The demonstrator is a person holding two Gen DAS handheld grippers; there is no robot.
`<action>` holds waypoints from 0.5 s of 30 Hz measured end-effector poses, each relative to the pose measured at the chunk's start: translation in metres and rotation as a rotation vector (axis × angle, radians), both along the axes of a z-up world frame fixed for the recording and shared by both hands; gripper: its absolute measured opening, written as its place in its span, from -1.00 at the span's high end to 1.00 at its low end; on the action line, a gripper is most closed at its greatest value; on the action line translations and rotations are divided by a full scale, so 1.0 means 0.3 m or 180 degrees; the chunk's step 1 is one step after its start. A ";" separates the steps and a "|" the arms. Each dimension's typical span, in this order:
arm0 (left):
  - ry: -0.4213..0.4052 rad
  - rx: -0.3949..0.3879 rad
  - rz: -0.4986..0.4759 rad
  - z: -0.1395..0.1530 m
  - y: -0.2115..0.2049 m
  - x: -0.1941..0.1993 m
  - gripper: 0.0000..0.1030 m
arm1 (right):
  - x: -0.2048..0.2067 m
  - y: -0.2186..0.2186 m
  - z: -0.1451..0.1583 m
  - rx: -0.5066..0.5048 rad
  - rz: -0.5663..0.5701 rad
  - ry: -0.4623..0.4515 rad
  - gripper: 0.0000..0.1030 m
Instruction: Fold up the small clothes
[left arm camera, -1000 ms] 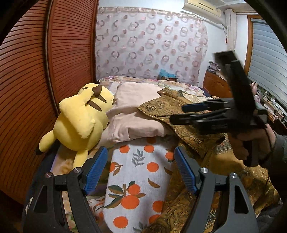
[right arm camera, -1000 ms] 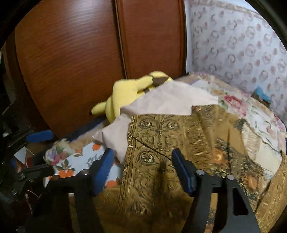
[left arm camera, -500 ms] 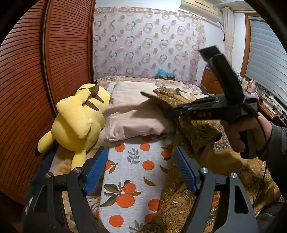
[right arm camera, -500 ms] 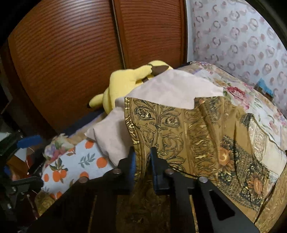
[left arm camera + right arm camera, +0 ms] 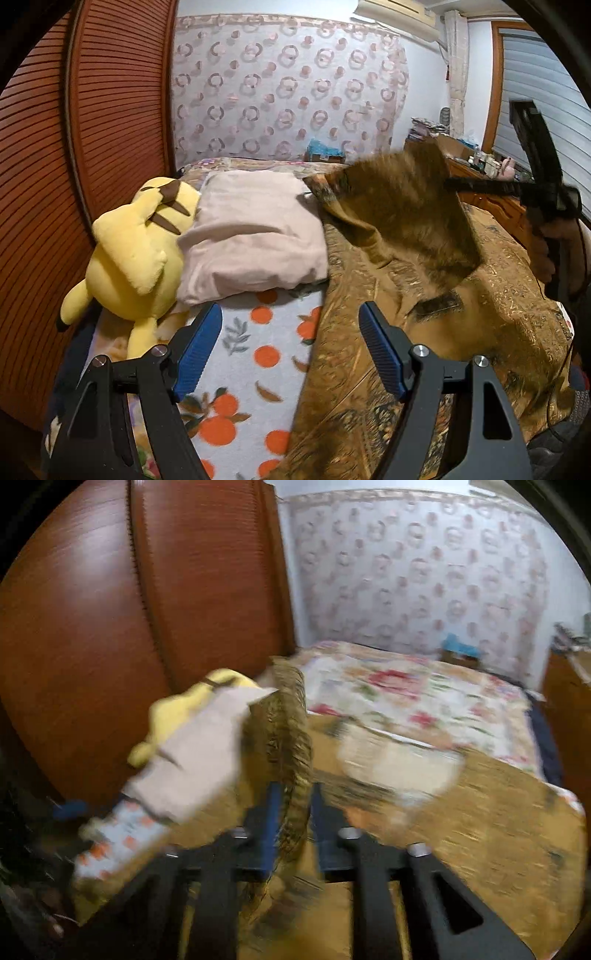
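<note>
Brown patterned cloth (image 5: 402, 206) lies across the bed, one corner lifted between the right gripper's (image 5: 293, 823) jaws, which have just been opening; whether they still pinch it I cannot tell through the blur. The left gripper (image 5: 290, 343) hovers open over the orange-print sheet (image 5: 255, 362), beside a yellow plush toy (image 5: 136, 254) and pink pillow (image 5: 251, 236).

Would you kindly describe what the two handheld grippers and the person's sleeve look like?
Both the left gripper and the right gripper have matte black angular fingers with cut-out slots, silver screws and ribbed blue pads. The hand gripping the right one wears a dark grey sleeve.
</note>
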State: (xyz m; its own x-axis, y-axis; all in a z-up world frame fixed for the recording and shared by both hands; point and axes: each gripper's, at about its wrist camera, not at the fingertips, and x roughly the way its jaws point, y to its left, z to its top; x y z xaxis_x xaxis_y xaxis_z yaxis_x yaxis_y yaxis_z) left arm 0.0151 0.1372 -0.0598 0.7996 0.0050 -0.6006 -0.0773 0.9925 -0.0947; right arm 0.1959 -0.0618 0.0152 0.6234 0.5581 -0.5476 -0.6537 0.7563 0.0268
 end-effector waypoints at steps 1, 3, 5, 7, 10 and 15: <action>0.0002 -0.0007 -0.0021 0.002 -0.007 0.010 -0.50 | 0.003 -0.014 -0.015 -0.0079 -0.0061 -0.0026 -0.06; 0.0011 -0.0017 -0.0073 0.008 -0.026 0.034 -0.50 | 0.012 -0.034 -0.048 -0.0200 -0.0131 -0.0063 -0.08; 0.0010 0.0003 -0.0128 0.016 -0.048 0.059 -0.50 | 0.014 -0.047 -0.092 -0.0325 -0.0192 -0.0064 -0.15; 0.0012 -0.0016 -0.0232 0.023 -0.072 0.094 -0.50 | 0.004 -0.062 -0.135 -0.0386 -0.0235 -0.0048 -0.15; 0.0081 -0.0025 -0.0352 0.022 -0.105 0.155 -0.47 | -0.001 -0.082 -0.191 -0.0439 -0.0304 0.0085 -0.15; 0.0251 0.0008 -0.0563 0.003 -0.172 0.280 -0.22 | 0.021 -0.163 -0.239 -0.0523 -0.0454 0.0227 -0.15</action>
